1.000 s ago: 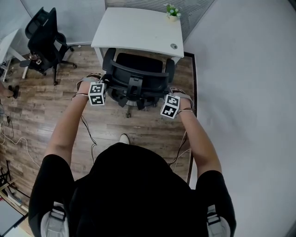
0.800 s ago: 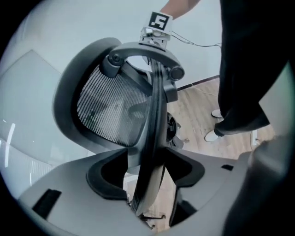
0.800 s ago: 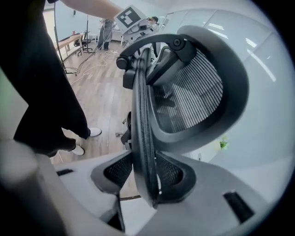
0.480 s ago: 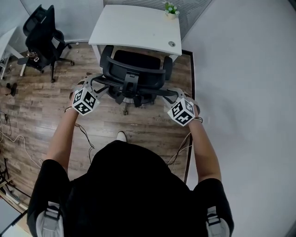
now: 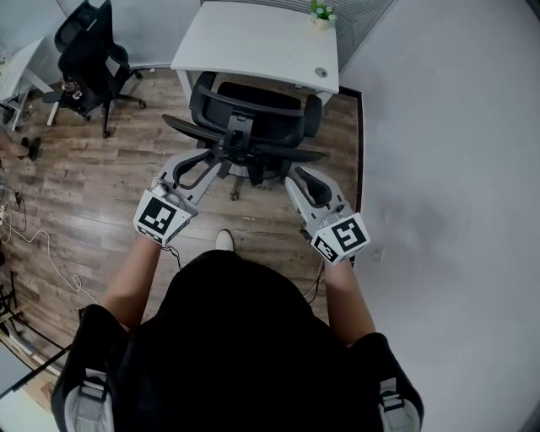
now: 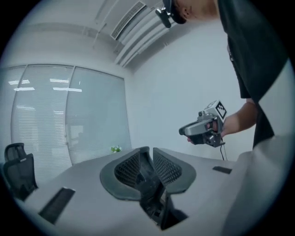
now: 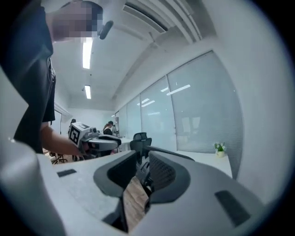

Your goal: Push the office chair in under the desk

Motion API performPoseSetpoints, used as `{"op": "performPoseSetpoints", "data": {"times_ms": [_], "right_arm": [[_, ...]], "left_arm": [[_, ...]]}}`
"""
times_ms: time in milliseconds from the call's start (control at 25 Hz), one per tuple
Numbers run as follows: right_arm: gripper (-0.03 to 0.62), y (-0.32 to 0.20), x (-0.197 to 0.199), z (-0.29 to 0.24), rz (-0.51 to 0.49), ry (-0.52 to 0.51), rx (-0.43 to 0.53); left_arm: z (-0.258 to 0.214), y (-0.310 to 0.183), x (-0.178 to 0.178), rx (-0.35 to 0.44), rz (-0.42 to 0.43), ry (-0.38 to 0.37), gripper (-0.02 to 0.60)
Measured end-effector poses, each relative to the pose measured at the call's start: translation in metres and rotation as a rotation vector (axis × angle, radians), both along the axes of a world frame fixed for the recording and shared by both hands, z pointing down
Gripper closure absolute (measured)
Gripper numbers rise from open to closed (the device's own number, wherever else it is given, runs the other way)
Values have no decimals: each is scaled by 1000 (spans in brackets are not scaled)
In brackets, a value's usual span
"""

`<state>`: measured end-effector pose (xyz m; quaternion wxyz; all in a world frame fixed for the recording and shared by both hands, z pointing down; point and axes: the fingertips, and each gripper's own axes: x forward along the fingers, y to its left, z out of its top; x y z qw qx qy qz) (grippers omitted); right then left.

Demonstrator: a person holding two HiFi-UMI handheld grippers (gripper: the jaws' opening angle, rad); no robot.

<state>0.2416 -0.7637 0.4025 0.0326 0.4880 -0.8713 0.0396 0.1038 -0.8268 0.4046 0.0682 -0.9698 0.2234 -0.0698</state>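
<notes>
The left gripper [image 5: 213,162] has just been closing its jaws. They stand a narrow gap apart with nothing between them, so it grips nothing. The right gripper [image 5: 293,180] has likewise been closing, and only a slim slit shows between its empty jaws, with the brown wood-plank floor [image 5: 101,181] seen through it.

In the head view the left gripper points toward one o'clock and the right toward eleven, so the two lean in on each other. Their black-and-white marker cubes sit at the six o'clock end, by the wrists. Each hand is wrapped round its grip, and both bare forearms reach forward from the person's black-shirted torso, elbows bent and held out to the sides. Each gripper view shows the other gripper held up in the air in its hand.

At twelve o'clock of the tips stands the black mesh office chair [image 5: 250,108], clear of both grippers. Its backrest faces the person and its seat front meets the near edge of the white rectangular desk [image 5: 253,38]. A small green potted plant [image 5: 319,13] sits at the desk's one o'clock corner. A second black office chair [image 5: 84,46] stands well apart at ten o'clock.
</notes>
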Motion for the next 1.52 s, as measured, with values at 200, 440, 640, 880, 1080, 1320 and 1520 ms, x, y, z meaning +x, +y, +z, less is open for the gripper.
{"op": "performPoseSetpoints", "data": {"times_ms": [200,440,640,880,1080,1320,1520], "right_arm": [[550,33,-9,-20,-15,-10,83],[591,50,-8,-43,-6,-1,122],[592,55,-13,-45,-25,15,127],[592,56,-17,-48,-47,26,129],[592,58,-17,-45,-52,33,133],[592,61,-24,-52,-81,17,152],[592,61,-24,-51,-78,25,149]], "left_arm": [[-17,40,8,6,-37,73,558],[-25,65,23,1,-44,72,586],[-35,74,26,3,-58,95,586],[-39,77,27,-2,-75,81,586],[-36,84,29,6,-64,92,586],[-43,83,26,13,-63,95,586],[-45,85,27,24,-69,101,586]]}}
